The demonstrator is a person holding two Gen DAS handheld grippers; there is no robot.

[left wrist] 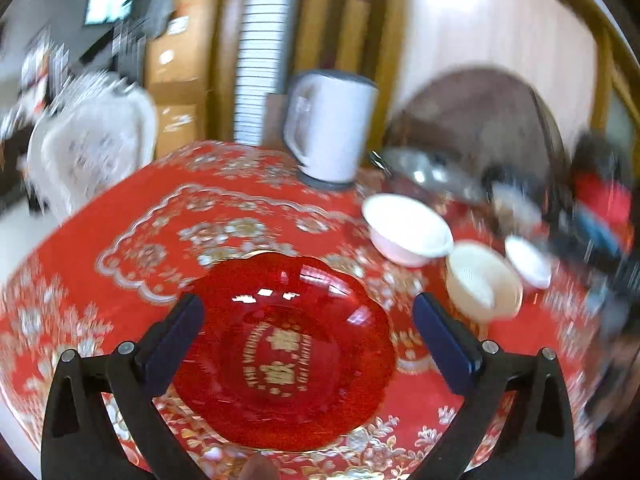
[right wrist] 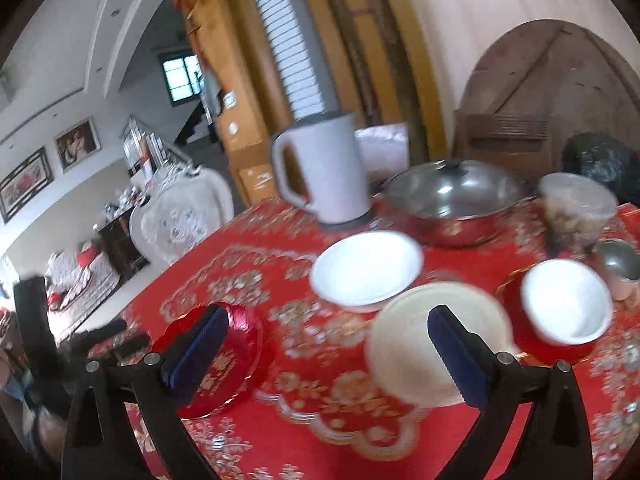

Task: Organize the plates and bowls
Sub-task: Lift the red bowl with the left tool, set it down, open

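Two grippers, both spread wide, neither gripping anything. Left gripper (left wrist: 308, 320) hangs over the red plate (left wrist: 286, 354), which lies flat on the red tablecloth (left wrist: 132, 216). Right gripper (right wrist: 328, 344) faces the cream bowl (right wrist: 436, 340); white bowl (right wrist: 366, 268) just behind it, small white bowl (right wrist: 566, 300) sitting on a second red plate (right wrist: 508, 292) to the right.

Handling, by judgement: red plate looks glassy, stiff, light, slick and breakable. Scalloped rim is the only hold; pinch the near edge. Bowls likely rigid too; take by the rim wall.

Motion blur smears both views. Plate lettering unreadable. Kettle (left wrist: 330, 128) and lidded pot (right wrist: 454, 196) crowd the back. Second plate mostly covered.
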